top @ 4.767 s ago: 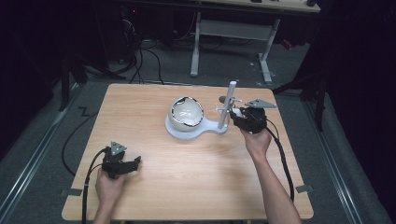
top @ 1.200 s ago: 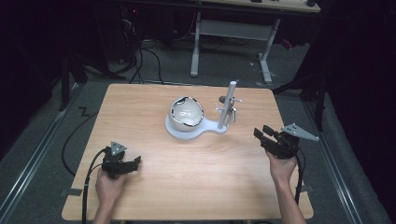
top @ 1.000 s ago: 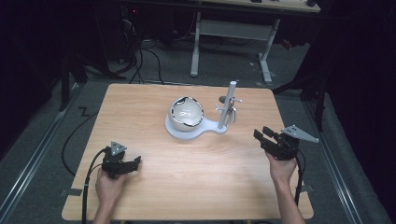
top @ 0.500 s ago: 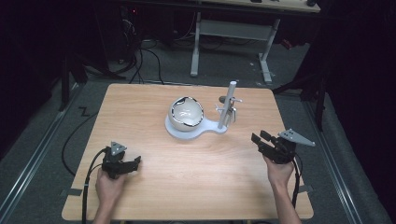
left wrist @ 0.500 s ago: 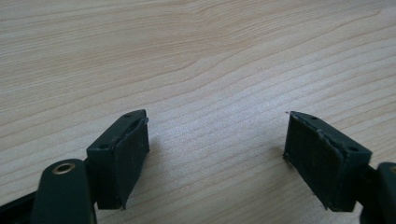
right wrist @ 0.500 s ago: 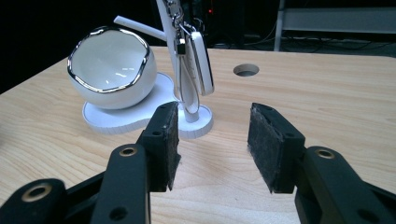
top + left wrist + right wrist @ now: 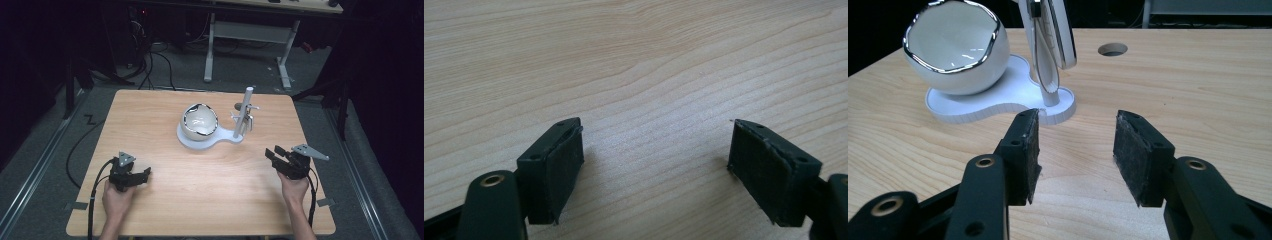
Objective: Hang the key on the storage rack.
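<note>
The white bowl (image 7: 200,121) with the shiny, wavy rim sits on a flat white stand (image 7: 186,142). The stand is a little toward 12 o'clock from the middle of the table (image 7: 210,205). A white pole (image 7: 243,112) stands up from the stand, at 3 o'clock from the bowl. A white tool with a wire loop (image 7: 1060,30) hangs on the pole. We cannot tell what kind of tool it is.

Our right claw (image 7: 274,150) is at about 4 o'clock from the stand, near it but not touching. It points at the foot of the pole. Its jaws are spread a little way, with only bare wood between them. It holds nothing.

Our left claw (image 7: 145,173) is well apart from the stand, at about 7 o'clock. It is low over the table. Its jaws are spread wide, and they hold nothing too.

We think everything looks tidy now. The bowl is in its place and the tool is on its pole. We think there is little left to do. If there is more work, the right claw is the closest one to do it.
</note>
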Demonstrator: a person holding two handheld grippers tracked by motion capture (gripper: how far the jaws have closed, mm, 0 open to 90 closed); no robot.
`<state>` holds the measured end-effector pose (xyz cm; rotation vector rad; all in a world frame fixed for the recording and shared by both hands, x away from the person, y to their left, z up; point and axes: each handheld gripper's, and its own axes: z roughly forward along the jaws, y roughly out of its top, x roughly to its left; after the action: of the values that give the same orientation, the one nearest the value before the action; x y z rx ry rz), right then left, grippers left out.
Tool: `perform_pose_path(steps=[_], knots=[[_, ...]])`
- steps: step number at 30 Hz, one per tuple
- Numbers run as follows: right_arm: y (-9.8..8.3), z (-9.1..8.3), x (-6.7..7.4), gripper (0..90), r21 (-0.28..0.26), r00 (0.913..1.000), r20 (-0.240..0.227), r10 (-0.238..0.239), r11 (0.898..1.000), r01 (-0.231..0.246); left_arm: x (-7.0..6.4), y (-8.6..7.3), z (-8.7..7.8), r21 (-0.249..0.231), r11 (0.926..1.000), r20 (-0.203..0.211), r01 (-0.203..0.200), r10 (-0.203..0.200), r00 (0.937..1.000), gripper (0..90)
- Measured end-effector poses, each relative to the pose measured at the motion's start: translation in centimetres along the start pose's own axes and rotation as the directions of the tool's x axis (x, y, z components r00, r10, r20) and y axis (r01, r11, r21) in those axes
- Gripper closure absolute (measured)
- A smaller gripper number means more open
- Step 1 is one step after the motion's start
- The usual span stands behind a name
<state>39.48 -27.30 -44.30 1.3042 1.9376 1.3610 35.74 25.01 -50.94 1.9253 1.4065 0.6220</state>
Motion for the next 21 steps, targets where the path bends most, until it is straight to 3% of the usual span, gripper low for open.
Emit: perform_pose_path(steps=[21], knots=[[-2.0,3.3,0.6,50.9,0.099,0.9995,0.027,-0.02,0.995,0.017,0.0,0.0,0.0,0.0,1.0,0.0,0.0,0.0,1.0,22.3]])
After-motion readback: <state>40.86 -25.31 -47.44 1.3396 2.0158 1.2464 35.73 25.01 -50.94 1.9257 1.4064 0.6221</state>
